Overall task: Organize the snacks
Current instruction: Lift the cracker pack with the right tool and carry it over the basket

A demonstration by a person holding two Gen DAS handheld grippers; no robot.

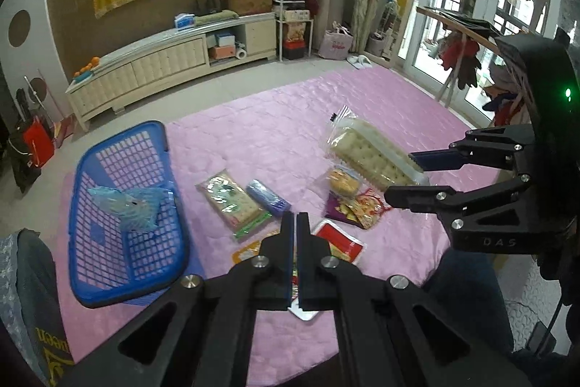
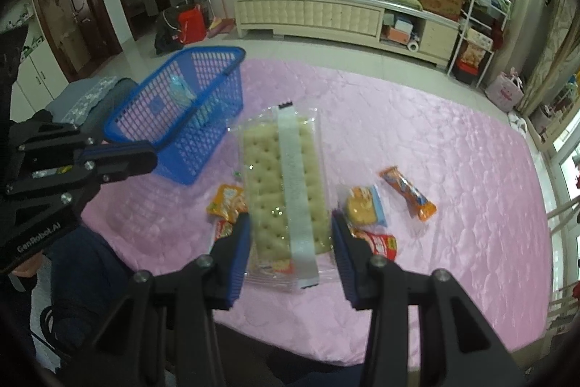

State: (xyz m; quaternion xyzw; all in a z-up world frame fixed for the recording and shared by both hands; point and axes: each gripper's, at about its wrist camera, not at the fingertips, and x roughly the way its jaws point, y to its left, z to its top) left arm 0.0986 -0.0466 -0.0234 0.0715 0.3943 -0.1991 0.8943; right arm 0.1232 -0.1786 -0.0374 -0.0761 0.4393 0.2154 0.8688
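Observation:
My right gripper (image 2: 290,231) is shut on a clear pack of pale crackers (image 2: 281,184) and holds it above the pink mat; it also shows in the left wrist view (image 1: 369,155), gripper (image 1: 409,171). My left gripper (image 1: 294,231) is shut and empty, low over the mat near the snacks. A blue basket (image 1: 108,205) lies at the left with a light blue packet (image 1: 130,205) inside; it also shows in the right wrist view (image 2: 188,111). Loose snacks lie on the mat: a cracker pack (image 1: 232,202), a blue roll (image 1: 268,196), a red packet (image 1: 339,240).
More snacks lie on the pink mat (image 2: 435,140): an orange bar (image 2: 407,193), a yellow cake pack (image 2: 362,205), orange and red packets (image 2: 226,200). A cream cabinet (image 1: 163,68) stands along the far wall. A rack (image 1: 293,13) and mirror (image 1: 395,6) stand at back right.

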